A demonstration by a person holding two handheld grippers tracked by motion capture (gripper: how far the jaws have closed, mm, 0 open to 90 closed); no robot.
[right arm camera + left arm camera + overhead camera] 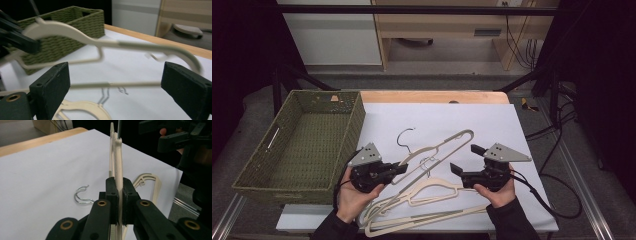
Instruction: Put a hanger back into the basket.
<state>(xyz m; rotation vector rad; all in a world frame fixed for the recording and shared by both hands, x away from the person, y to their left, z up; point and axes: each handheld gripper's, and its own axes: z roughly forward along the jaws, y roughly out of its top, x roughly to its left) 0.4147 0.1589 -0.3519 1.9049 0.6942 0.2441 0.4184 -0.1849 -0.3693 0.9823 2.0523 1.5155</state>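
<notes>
Holding cream plastic hanger [432, 150] off white tabletop [492, 120], left tool [399, 169] near green woven basket [302, 145]; right tool [460, 169] apart, holding nothing. More cream hangers [422, 200] lie on tabletop.
Left tool view: pads [111, 195] clamped tight on hanger arm.
Right tool view: jaws wide, hanger between, untouched.
Basket holds nothing yet; likely all hangers left to move.

Behind the wooden surface [432, 96], which a white sheet [447, 125] covers, stands a pale wooden cabinet [452, 25] beside a white panel [332, 30]. The grey floor [437, 67] carries black cables [557, 135]. Both sides are dark.
</notes>
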